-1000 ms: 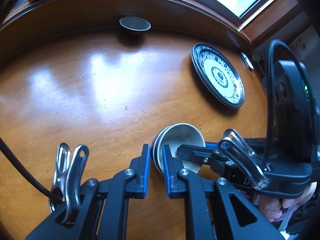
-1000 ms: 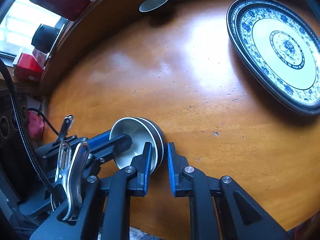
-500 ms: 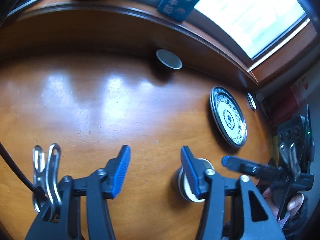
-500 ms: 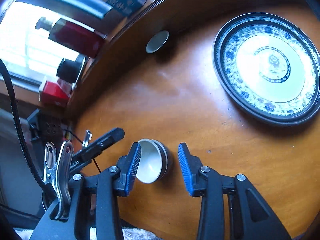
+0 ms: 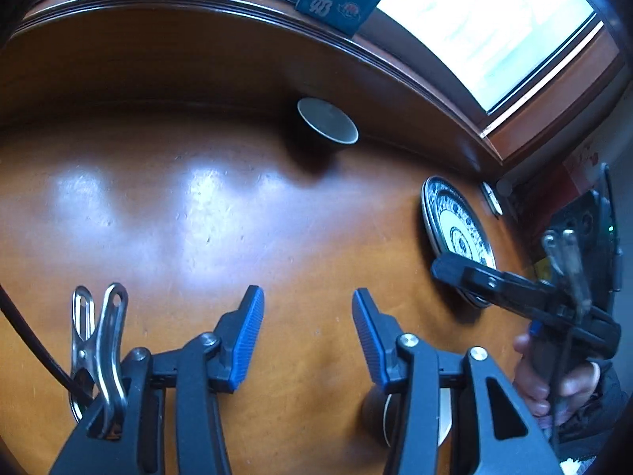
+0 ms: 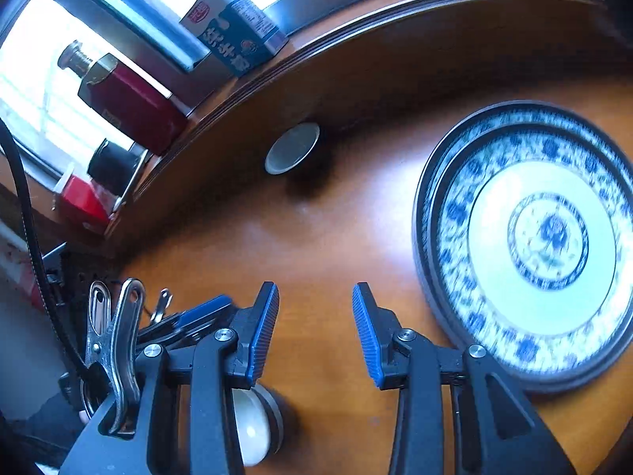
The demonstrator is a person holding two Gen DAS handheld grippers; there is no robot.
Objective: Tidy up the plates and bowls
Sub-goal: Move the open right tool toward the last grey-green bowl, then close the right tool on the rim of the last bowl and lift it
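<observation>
Tabletop (image 6: 316,237) of glossy orange-brown lacquered wood carries all the ware. Round blue-and-white patterned ceramic plate (image 6: 530,245) lies flat at the right, glazed and slippery: approach its raised rim low and square. Stacked small white bowls with dark outer walls (image 6: 257,423) sit near the front edge, behind the fingers. Small grey-green bowl (image 5: 327,120) stands alone by the far ledge. Left gripper (image 5: 304,336) and right gripper (image 6: 314,332) both have fingers spread, holding nothing.
</observation>
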